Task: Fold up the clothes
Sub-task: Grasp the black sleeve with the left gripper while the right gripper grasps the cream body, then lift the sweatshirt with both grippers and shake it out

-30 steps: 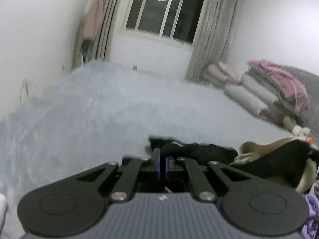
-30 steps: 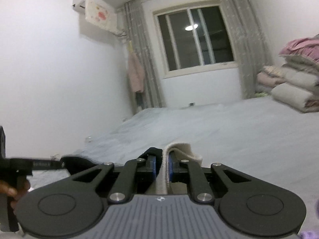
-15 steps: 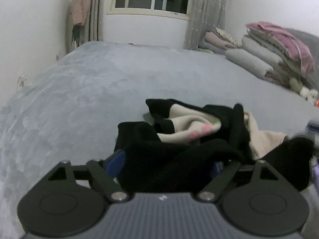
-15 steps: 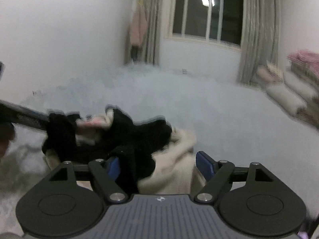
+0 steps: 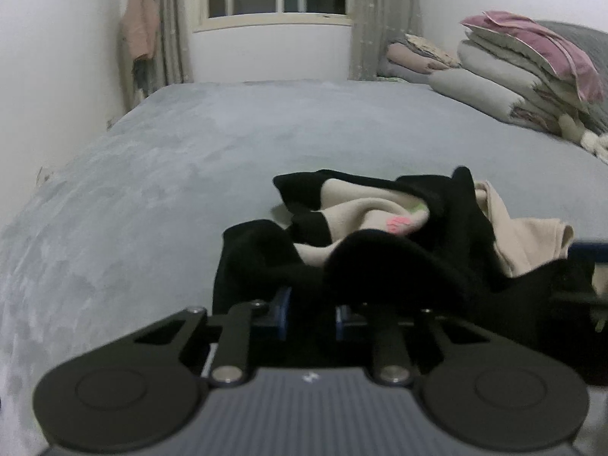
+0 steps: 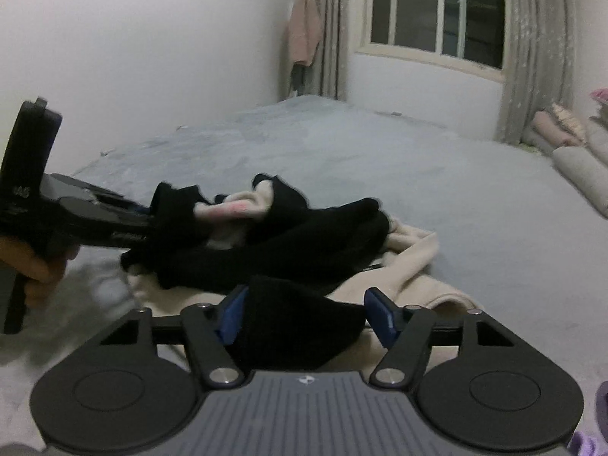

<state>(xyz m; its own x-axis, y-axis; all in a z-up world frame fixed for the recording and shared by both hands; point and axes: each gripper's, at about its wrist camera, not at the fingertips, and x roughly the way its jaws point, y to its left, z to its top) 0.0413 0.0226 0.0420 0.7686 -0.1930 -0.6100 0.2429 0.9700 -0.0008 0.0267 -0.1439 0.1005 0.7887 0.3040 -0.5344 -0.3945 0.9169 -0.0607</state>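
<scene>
A crumpled black and cream garment lies heaped on the grey bed, near the lower middle of both wrist views. In the left wrist view the left gripper has its two blue-padded fingers drawn close on a fold of the black cloth, which bunches up between and over them, so it is grasping the garment. Beyond it, toward 1 o'clock, a cream panel with a small pink mark shows among the black folds. In the right wrist view the right gripper has its blue pads spread wide (released), with a black lump of the garment lying loosely between them, against the left pad and clear of the right one. At 9 o'clock in that view a hand holds the other gripper, whose tip reaches into the black cloth. Folded bedding is stacked at 2 o'clock in the left view, and a curtained window stands at 1 o'clock in the right view, with a pink garment hung beside it.
</scene>
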